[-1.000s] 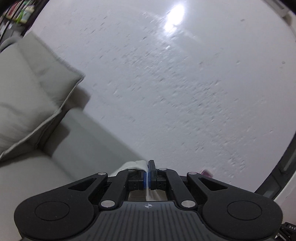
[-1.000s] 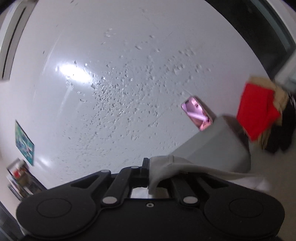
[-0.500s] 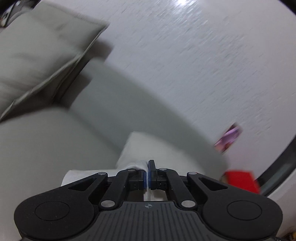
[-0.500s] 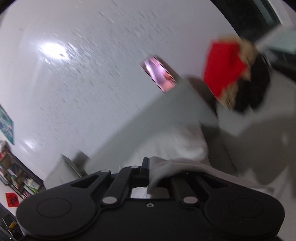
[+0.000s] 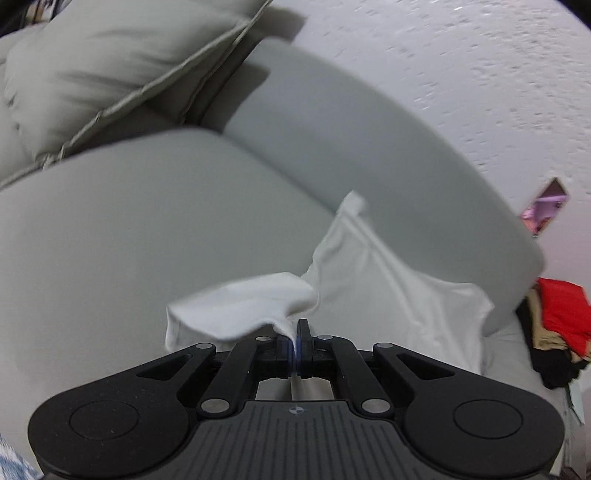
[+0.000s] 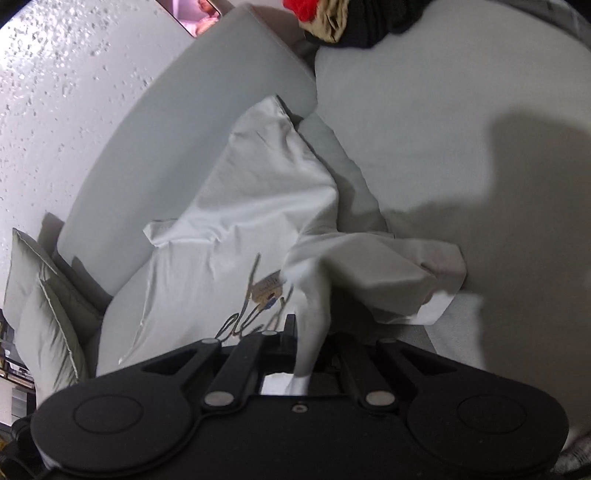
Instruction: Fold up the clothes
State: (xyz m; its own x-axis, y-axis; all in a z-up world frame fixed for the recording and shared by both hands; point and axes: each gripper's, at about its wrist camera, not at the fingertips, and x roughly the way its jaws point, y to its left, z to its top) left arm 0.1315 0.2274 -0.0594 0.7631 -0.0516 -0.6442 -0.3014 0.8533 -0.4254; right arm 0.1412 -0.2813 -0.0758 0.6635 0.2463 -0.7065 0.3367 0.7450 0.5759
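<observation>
A white garment (image 5: 373,273) lies spread on the grey sofa seat, its far end against the backrest. My left gripper (image 5: 295,343) is shut on one near edge of it, the cloth bunched just above the jaws. In the right wrist view the same white garment (image 6: 236,229) shows dark script lettering and a small tag. My right gripper (image 6: 303,347) is shut on another edge, and the cloth drapes over the right finger and hides it. One folded-over flap lies to the right on the seat.
The grey sofa backrest (image 5: 369,140) curves behind the garment. Grey cushions (image 5: 92,66) sit at the left end. A pile of red, tan and black clothes (image 5: 557,332) lies at the right end; it also shows in the right wrist view (image 6: 354,18). A textured white wall stands behind.
Both grippers have swung down from facing the wall to facing the sofa, carrying the white garment down onto the seat. Both stay shut on it.
</observation>
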